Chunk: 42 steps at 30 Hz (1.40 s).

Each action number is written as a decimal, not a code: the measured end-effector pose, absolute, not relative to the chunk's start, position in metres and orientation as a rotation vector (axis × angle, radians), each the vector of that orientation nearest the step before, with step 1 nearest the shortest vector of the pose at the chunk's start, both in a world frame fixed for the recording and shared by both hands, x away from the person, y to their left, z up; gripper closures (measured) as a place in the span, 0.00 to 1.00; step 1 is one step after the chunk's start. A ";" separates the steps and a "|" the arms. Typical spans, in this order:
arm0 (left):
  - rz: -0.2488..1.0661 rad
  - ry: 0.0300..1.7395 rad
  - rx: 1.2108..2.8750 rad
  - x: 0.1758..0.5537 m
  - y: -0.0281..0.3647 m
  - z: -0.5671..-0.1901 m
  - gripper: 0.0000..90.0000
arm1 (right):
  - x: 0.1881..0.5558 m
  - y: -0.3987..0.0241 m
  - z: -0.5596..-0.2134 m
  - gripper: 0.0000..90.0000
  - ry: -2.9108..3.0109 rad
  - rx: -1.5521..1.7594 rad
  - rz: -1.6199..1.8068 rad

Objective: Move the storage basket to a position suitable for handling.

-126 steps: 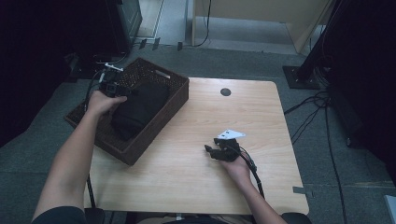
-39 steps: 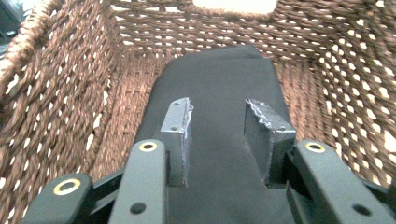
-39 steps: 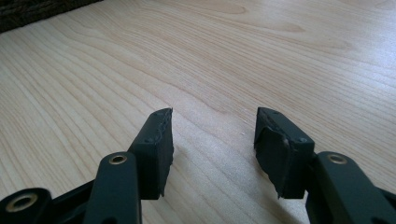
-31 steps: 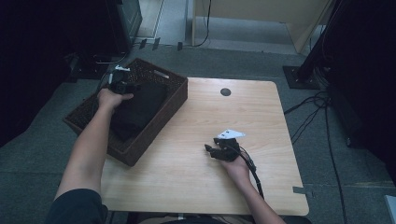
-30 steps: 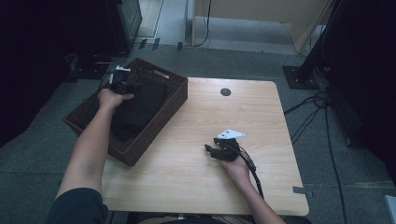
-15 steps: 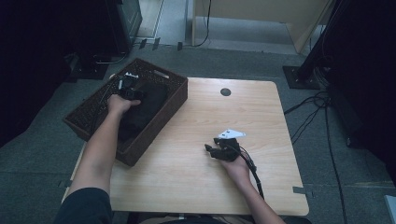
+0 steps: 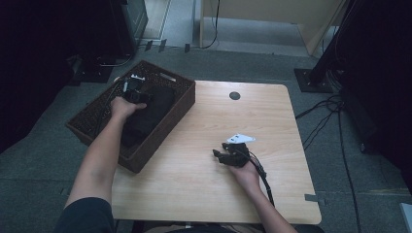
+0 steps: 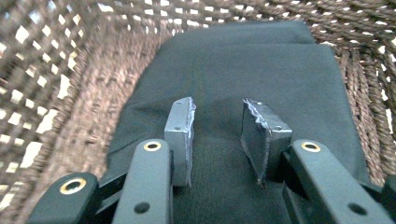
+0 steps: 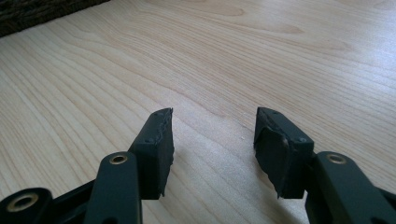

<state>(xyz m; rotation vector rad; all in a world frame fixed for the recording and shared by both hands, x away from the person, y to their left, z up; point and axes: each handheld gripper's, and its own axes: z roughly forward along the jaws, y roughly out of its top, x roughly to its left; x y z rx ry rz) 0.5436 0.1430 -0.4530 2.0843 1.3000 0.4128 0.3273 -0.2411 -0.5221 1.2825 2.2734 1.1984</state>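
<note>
Folded black cloth (image 8: 243,79), a flat dark fabric bundle, lies inside the dark brown woven wicker basket (image 7: 167,114), which sits at about ten o'clock on the pale wooden table (image 7: 272,126) and overhangs its left edge. The left gripper (image 8: 217,135) hovers just over the cloth with its jaws part open; they have just been opening, and only the cloth's flat surface shows in the gap, with nothing pinched. The right gripper (image 7: 227,154) rests on the bare tabletop at about five o'clock, well apart from the basket, its jaws part open and empty.

To do this step well, I would judge that the left gripper should come down on a folded edge or pinch up a ridge of fabric, since a flat spread gives the pads little to bite. Closing squarely, clear of the basket's weave, should keep the folds from slipping loose. The right gripper could steady the basket rim if it shifts.

Count: one cloth, one basket, one table, two grippers, and one small dark round port (image 7: 234,95) at twelve o'clock on the table.
</note>
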 end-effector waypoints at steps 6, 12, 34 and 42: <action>0.374 1.255 2.071 0.533 0.142 -0.426 0.67 | 0.327 -0.241 -0.522 0.53 2.271 1.287 1.201; 0.323 1.223 2.064 0.516 0.140 -0.407 0.61 | 0.327 -0.241 -0.522 0.52 2.278 1.269 1.199; 0.264 1.175 2.071 0.462 0.125 -0.385 0.52 | 0.327 -0.240 -0.522 0.50 2.281 1.260 1.192; 0.251 1.121 2.076 0.449 0.111 -0.379 0.50 | 0.326 -0.239 -0.522 0.50 2.283 1.251 1.185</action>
